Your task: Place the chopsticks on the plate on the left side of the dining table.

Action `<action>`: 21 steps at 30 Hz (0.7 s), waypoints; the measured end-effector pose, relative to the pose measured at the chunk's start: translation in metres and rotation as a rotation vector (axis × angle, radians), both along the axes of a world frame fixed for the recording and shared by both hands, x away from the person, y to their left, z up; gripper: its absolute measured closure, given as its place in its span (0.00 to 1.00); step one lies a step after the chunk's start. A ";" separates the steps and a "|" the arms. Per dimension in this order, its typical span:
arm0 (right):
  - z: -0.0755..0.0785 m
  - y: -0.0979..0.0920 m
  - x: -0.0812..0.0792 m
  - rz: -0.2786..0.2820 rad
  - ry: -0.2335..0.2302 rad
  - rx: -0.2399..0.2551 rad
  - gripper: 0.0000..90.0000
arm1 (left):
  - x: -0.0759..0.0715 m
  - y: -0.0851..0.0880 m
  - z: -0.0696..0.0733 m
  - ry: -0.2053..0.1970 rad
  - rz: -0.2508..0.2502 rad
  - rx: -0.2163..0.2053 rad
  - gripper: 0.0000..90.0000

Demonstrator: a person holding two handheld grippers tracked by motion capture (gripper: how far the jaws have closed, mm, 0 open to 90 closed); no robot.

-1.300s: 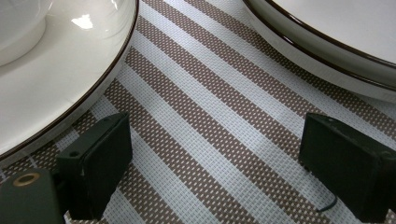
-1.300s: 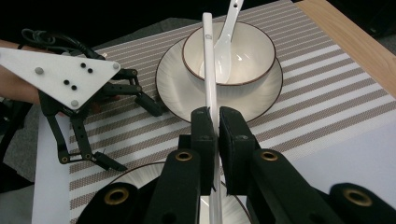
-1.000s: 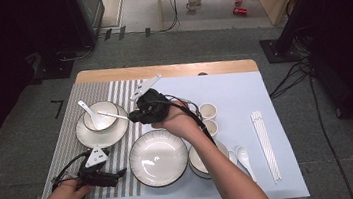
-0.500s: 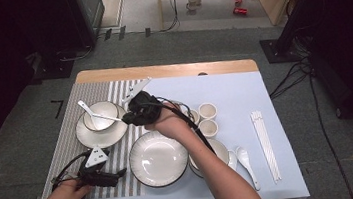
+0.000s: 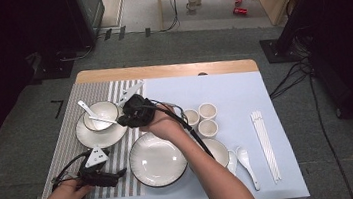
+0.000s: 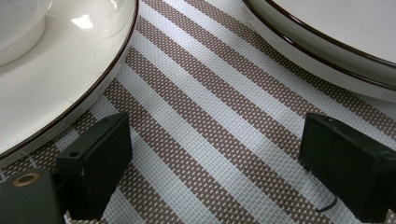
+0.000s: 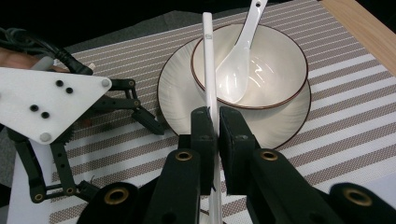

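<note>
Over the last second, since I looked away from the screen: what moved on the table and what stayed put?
The right gripper, still shut on a white chopstick, moved left across the table toward the bowl with the spoon. The left gripper stayed open on the striped mat; the dishes kept their places.

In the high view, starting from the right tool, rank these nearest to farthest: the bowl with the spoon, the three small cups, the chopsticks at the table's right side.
From the right tool:
1. Bowl with the spoon, just left of it.
2. Three small cups, to its right on the blue mat.
3. Chopsticks, far right edge.
</note>
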State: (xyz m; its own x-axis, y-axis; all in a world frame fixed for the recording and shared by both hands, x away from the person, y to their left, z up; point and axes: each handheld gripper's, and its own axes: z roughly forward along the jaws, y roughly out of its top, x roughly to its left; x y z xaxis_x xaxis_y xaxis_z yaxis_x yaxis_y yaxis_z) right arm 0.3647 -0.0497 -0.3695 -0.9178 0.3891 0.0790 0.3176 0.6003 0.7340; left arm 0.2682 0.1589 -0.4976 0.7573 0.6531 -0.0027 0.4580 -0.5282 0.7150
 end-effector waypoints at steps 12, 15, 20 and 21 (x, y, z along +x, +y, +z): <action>-0.009 0.010 0.004 0.004 0.002 0.006 0.95 | 0.000 0.000 0.000 0.002 -0.001 -0.003 0.11; -0.011 0.014 0.004 0.009 -0.001 0.002 0.95 | 0.000 0.000 0.000 0.001 -0.001 -0.001 0.11; -0.014 0.021 0.007 0.011 0.006 -0.007 0.94 | 0.000 0.000 0.000 0.001 -0.001 -0.001 0.11; -0.014 0.022 0.007 0.013 0.005 -0.007 0.95 | 0.000 0.000 0.000 0.001 -0.001 -0.001 0.11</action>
